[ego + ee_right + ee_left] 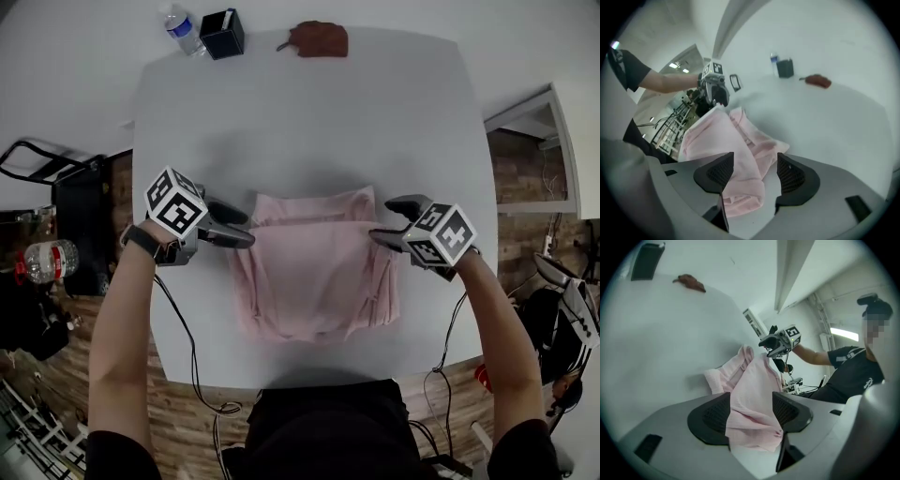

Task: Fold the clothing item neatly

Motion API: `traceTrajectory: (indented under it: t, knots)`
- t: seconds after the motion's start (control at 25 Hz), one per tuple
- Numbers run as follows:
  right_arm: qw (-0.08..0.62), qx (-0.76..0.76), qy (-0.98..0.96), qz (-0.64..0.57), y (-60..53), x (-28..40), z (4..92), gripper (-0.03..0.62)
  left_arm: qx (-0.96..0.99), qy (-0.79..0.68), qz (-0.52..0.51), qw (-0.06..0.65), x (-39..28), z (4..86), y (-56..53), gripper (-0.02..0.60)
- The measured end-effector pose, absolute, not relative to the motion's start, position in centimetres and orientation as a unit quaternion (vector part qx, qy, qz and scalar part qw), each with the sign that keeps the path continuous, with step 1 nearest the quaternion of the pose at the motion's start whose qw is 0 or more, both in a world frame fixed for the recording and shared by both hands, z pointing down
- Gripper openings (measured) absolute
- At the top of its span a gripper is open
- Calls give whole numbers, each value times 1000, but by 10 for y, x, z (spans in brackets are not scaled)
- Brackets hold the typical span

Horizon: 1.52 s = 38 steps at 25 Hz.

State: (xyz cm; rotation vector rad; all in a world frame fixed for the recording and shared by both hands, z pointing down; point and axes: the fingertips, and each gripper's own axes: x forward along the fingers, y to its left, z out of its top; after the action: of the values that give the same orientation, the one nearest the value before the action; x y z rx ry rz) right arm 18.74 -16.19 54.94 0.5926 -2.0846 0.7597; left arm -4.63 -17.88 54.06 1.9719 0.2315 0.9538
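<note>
1. L gripper [242, 234]: jaws wide. Edge of pink garment [314, 281] lies loose between them, pads not pressing. R gripper [377, 235]: same, jaws apart, a cloth fold between.
2. Garment lies between the two grippers on white table [309, 131], roughly rectangular. The side by R gripper is bunched.
3. Step (my read): releasing the side edges. Back both grippers straight out sideways so pads don't drag the top layer, then flatten the bunched side.
4. Water bottle [183, 30], black box [222, 34] and brown item [319, 39] sit far ahead of both grippers, well apart from cloth. Nothing in the way.
</note>
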Motion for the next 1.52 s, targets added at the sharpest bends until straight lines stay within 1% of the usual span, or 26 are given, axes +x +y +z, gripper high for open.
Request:
traceTrajectory:
  t: [0.08,0.12,0.2,0.28,0.36,0.52,0.6,0.64,0.68,0.72,0.76,0.84,0.92,1.0,1.12,1.2,1.28,1.32,1.36,1.44,1.48,1.52]
  knots:
    - [365,263,-859,244,-159,175,509,261,823,73,355,438,-54,517,-190,262]
    - [354,257,-874,212,-145,161,493,261,838,60,334,428,-56,504,-195,261]
    - [355,213,-898,152,-95,123,478,259,868,34,280,408,-54,476,-197,261]
    - [383,148,-908,85,-32,87,482,259,892,19,236,385,-48,452,-185,261]
    - [426,88,-900,4,23,65,499,259,908,7,215,360,-42,436,-164,259]
    - [526,-11,-828,-197,87,58,551,261,923,-25,194,330,-36,420,-108,259]
    - [553,-26,-788,-270,94,58,575,260,925,-41,186,327,-35,419,-80,259]
    - [559,-25,-778,-286,94,57,583,259,926,-48,183,327,-35,419,-66,259]
    - [559,-18,-776,-292,93,55,586,236,926,-53,180,328,-36,419,-54,259]
    - [554,-2,-780,-293,87,51,582,115,925,-55,177,332,-36,420,-42,259]
    - [543,25,-788,-288,77,46,574,47,923,-48,173,339,-37,421,-29,253]
    - [515,96,-816,-243,53,37,552,26,917,2,176,358,-37,426,7,188]
    - [490,176,-836,-169,21,40,536,26,904,87,209,363,-36,440,56,156]
    - [471,256,-838,-108,-21,51,524,25,883,157,259,359,-32,462,98,152]
    - [459,348,-816,-45,-78,70,522,25,861,166,302,375,-13,497,115,146]
    - [495,351,-794,-40,-92,79,542,26,863,116,306,385,2,513,99,132]
    - [546,297,-782,-50,-82,78,571,28,877,46,278,390,12,513,70,132]
    - [565,267,-778,-61,-74,76,583,60,883,14,255,393,14,507,56,132]
    - [576,247,-776,-77,-68,74,588,127,888,-12,234,394,14,499,45,132]
    - [568,236,-780,-117,-62,67,579,192,895,-48,209,391,7,485,32,132]
    - [553,232,-789,-136,-58,59,568,208,897,-60,204,387,1,480,29,132]
    - [534,218,-802,-155,-50,47,559,210,899,-68,202,384,-5,475,28,132]
